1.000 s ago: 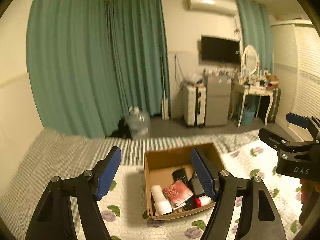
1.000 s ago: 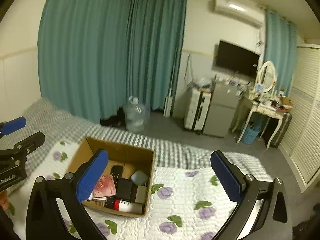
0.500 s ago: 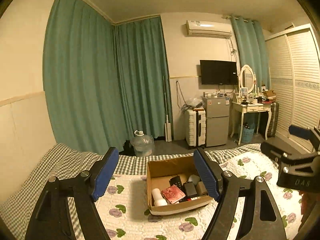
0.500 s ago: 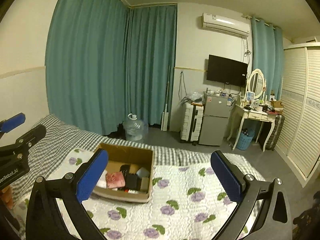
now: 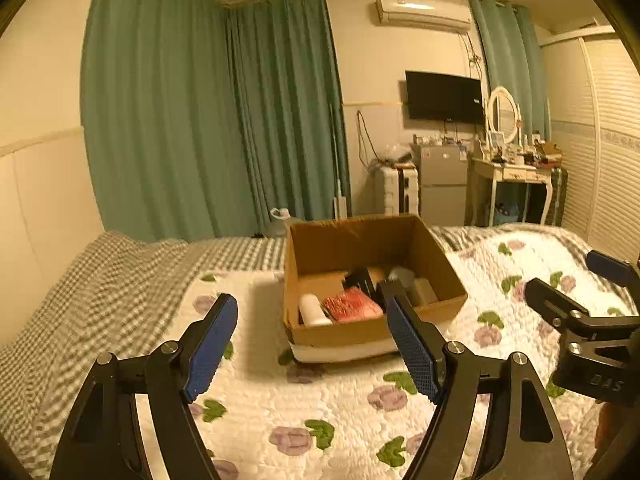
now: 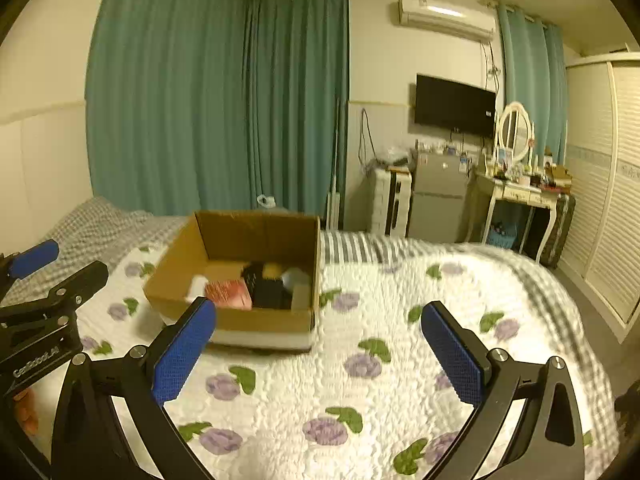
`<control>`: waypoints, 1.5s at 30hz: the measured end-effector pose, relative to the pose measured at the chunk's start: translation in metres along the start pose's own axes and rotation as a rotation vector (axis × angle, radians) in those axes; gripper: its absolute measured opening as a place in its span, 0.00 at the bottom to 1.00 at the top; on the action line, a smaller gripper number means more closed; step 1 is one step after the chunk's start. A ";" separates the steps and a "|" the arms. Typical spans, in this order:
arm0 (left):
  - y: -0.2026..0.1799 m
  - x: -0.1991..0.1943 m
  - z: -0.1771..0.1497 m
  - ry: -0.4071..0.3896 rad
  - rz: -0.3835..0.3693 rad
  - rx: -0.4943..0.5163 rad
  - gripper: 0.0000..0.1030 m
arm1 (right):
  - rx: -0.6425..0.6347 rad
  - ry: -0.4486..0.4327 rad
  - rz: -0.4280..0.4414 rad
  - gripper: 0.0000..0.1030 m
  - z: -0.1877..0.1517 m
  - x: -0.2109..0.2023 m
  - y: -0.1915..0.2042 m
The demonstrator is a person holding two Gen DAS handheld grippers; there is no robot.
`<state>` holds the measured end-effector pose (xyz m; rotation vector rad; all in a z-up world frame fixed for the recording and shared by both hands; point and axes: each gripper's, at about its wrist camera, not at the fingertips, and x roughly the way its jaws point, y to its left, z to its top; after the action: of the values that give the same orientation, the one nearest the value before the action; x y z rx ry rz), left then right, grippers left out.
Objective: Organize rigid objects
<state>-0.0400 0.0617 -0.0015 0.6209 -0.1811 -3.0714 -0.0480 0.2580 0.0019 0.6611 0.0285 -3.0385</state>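
A cardboard box (image 5: 372, 332) on the floral quilt (image 5: 320, 412) was seen holding a white bottle (image 5: 313, 309), a red packet (image 5: 352, 305) and dark items. Both the left hand-held gripper (image 5: 312, 350) and the right hand-held gripper (image 6: 318, 354) were held wide and empty, short of it.

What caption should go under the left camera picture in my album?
Left gripper, jaws open and empty, faces a cardboard box of small things on a flowery quilt.
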 end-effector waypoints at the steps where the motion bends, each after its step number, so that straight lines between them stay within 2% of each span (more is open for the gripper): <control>1: -0.001 0.004 -0.004 0.004 -0.002 0.006 0.78 | 0.002 0.016 -0.003 1.00 -0.003 0.006 -0.001; 9: 0.008 0.020 -0.017 0.050 -0.003 -0.023 0.77 | 0.029 0.044 -0.020 1.00 -0.012 0.021 -0.007; 45: 0.016 0.006 -0.016 0.025 -0.024 -0.044 0.77 | 0.013 0.033 -0.023 1.00 -0.010 0.019 0.005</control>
<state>-0.0402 0.0434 -0.0164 0.6633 -0.1059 -3.0795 -0.0606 0.2532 -0.0154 0.7175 0.0180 -3.0520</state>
